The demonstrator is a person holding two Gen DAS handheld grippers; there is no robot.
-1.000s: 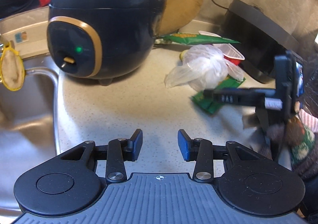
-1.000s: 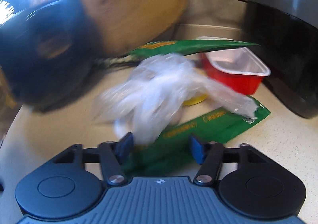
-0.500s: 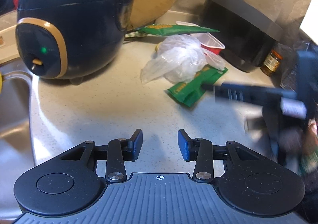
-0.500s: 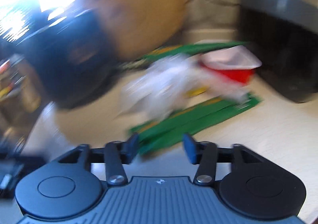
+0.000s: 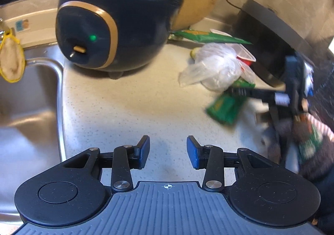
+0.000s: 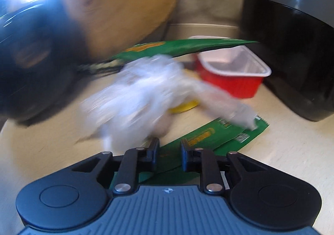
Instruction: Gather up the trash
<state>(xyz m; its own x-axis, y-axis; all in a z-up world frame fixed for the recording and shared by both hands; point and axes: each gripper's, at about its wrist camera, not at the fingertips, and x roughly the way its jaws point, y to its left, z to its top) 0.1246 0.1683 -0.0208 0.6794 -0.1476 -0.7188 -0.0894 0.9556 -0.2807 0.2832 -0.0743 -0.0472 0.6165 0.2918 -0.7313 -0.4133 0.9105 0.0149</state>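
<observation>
Collecting has barely begun: the right gripper [image 6: 168,148] has just been closing, jaws narrow on the green wrapper [image 6: 210,138], apparently gripping it through the blur. The plastic bag [image 6: 146,93], red tray [image 6: 231,72] and second green packet [image 6: 183,46] beside that wrapper remain; the left gripper [image 5: 168,151] gapes wide, empty.

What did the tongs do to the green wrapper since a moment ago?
The right tongs have just been closing on the green wrapper, and its near end now looks lifted off the counter. The left tongs stayed open and empty. The plastic bag, red tray and cooker stayed put.
</observation>
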